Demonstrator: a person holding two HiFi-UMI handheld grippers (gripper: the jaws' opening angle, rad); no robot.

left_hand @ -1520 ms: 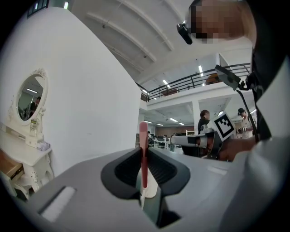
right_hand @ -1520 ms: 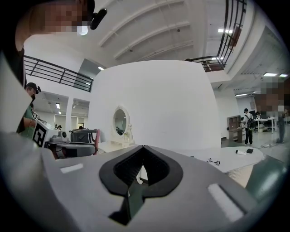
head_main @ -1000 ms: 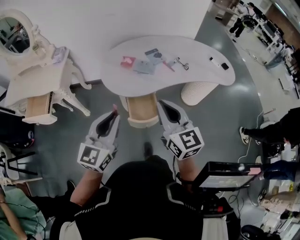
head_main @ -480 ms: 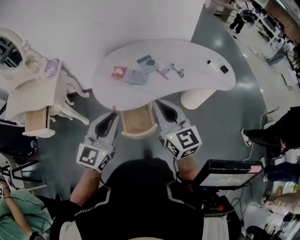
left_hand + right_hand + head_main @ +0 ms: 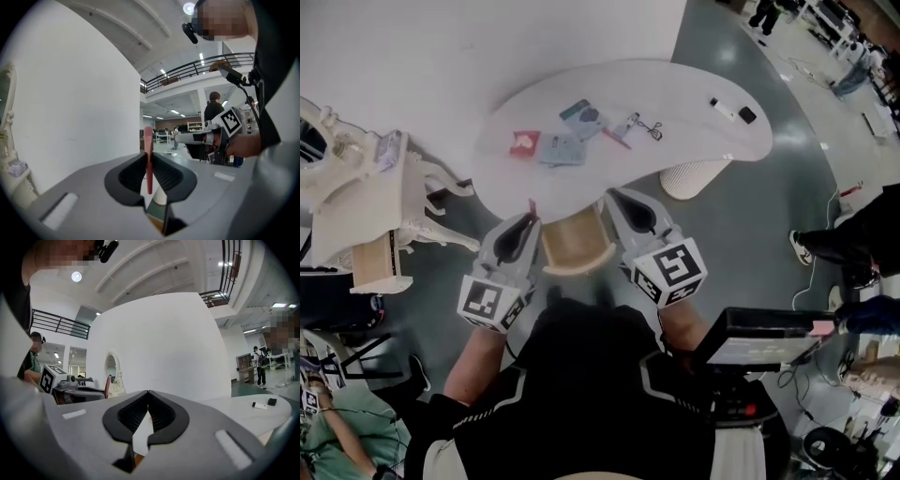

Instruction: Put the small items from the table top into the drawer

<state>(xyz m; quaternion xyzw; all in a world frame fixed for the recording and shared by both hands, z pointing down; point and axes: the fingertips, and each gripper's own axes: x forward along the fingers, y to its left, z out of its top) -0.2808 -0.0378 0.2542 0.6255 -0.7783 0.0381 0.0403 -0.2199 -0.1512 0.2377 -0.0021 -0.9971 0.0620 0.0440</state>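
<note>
1. The left gripper (image 5: 530,217) is clenching a thin pinkish-red stick (image 5: 532,205). It is hanging just left of the open drawer (image 5: 575,246), which is jutting out from under the white table (image 5: 694,94).
2. The left gripper view is showing that grip plainly. The ribbed pads are pinching the stick (image 5: 149,161) upright, and its top is rising above the jaw tips (the head view is giving only a red sliver there).
3. The right gripper (image 5: 611,195) is hovering just right of the drawer. In its own view the jaws are pressing together tip to tip, with nothing between them.
4. Only the head view is showing the small items lying on the table top beyond the drawer:
   - a red packet (image 5: 523,142)
   - a blue-grey pouch (image 5: 561,150)
   - a teal card (image 5: 581,112)
   - a binder clip (image 5: 654,129)
5. Farther right of the drawer, a white bar (image 5: 724,110) and a black piece (image 5: 747,114) are lying near the table's edge. The right gripper view is catching these two alone among the table-top items.
6. The right gripper view is also taking in an oval mirror (image 5: 111,371), far off to the drawer's left.
</note>
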